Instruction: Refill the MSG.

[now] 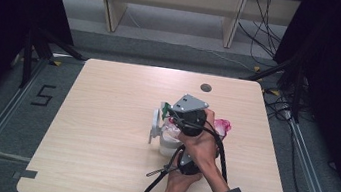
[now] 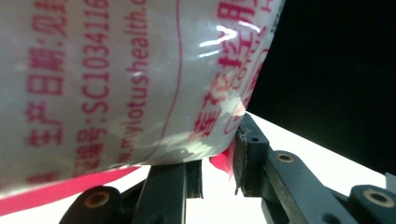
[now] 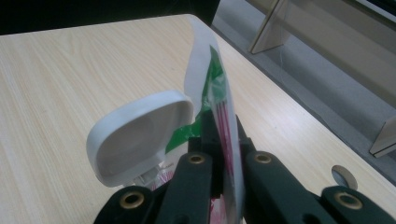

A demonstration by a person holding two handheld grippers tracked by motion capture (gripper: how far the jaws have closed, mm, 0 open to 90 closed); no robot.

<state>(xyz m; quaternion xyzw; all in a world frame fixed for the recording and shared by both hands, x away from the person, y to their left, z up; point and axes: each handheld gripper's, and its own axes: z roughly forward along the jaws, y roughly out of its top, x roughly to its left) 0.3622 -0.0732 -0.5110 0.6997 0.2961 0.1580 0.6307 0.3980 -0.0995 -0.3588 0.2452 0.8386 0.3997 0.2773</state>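
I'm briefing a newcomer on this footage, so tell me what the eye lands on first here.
The two crossed hands at the table's middle draw the eye, working over a white container with its flip lid open. The right gripper pinches a thin green-and-white packet edge-on. Close to the left gripper looms a white pouch with red print.

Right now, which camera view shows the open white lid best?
The right gripper view shows the white lid best: it stands open, its hollow inner side facing the camera, just left of the packet pinched in the right gripper. The high view shows the lid small and edge-on, left of the hands.
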